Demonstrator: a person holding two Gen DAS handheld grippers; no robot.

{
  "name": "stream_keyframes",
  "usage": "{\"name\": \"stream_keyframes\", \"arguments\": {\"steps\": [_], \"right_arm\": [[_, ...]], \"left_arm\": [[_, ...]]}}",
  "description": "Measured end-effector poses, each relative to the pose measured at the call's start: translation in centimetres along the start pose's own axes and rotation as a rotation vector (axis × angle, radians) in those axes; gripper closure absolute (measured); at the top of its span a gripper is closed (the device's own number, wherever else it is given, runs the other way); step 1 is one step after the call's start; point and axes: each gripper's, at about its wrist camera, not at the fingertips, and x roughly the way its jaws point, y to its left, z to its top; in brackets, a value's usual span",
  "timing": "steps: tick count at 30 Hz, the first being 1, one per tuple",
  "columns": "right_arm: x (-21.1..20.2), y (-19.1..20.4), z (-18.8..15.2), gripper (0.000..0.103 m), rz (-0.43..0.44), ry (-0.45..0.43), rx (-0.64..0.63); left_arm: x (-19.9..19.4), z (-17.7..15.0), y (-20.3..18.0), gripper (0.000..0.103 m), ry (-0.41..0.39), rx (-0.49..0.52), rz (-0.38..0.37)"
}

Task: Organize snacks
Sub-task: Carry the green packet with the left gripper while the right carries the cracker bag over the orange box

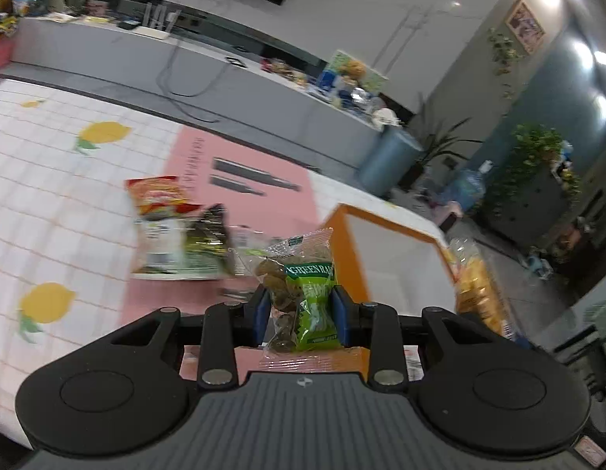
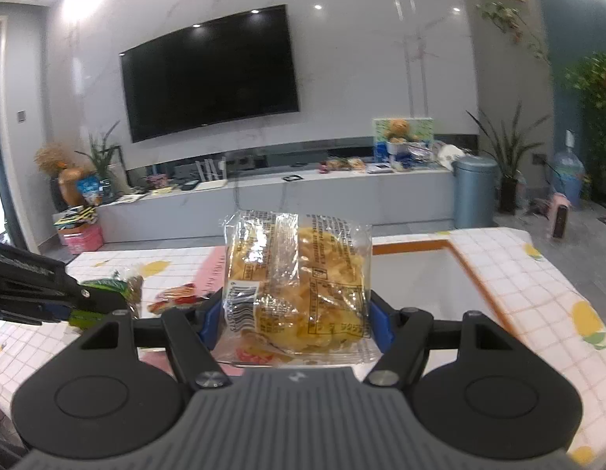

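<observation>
Jaws of both grippers are clamped: left on an upright raisin packet (image 1: 303, 297), right on an upright chip packet (image 2: 299, 286).

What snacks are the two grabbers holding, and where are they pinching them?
The left hand-held gripper pinches the green raisin packet across its middle; the right hand-held gripper squeezes the clear chip bag's lower sides.

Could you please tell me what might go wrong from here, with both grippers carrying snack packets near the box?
1. The left hand-held gripper pinches the green raisin packet by its slippery film, so it may slide out short of the orange-rimmed white box.
2. The right hand-held gripper squeezes the clear packet of yellow crisps, which might crush them.
3. Both grippers sit close together near the box and could collide.
</observation>
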Motion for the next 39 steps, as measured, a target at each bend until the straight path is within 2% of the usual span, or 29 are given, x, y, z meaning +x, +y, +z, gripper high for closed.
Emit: {"name": "stream_keyframes", "arguments": {"steps": [6, 8, 13, 18, 26, 30, 33, 36, 39], "right_arm": [[1.3, -4.1, 0.1, 0.034, -0.063, 0.075, 0.07], [2.7, -4.6, 0.1, 0.034, -0.046, 0.121, 0.091], [7.5, -4.8, -0.7, 0.034, -0.024, 0.298, 0.16], [10.6, -3.7, -1.0, 0.034, -0.021, 0.386, 0.167], [12.6, -3.8, -0.9, 0.033, -0.039, 0.423, 0.217], [13.2, -4.7, -1.0, 0.026, 0.014, 0.435, 0.36], [12.3, -5.1, -0.6, 0.02, 0.02, 0.399, 0.393], [10.4, -5.7, 0.3, 0.019, 0.029, 0.333, 0.415], [7.5, -6.1, 1.4, 0.017, -0.01, 0.258, 0.367]], "left_arm": [[2.7, 0.1, -2.9, 0.066, 0.038, 0.013, -0.078], [3.4, -0.1, -3.5, 0.066, 0.053, 0.013, -0.101], [4.9, -0.4, -4.8, 0.066, 0.077, 0.028, -0.115], [5.0, -0.4, -4.9, 0.066, 0.079, 0.042, -0.114], [5.0, -0.3, -4.1, 0.067, 0.088, 0.031, -0.098], [5.0, -0.4, -4.1, 0.067, 0.094, 0.039, -0.094], [4.8, -0.2, -4.1, 0.067, 0.087, 0.031, -0.087], [4.8, -0.2, -4.1, 0.067, 0.087, 0.023, -0.085], [4.8, -0.2, -4.7, 0.067, 0.087, 0.031, -0.086]]}}
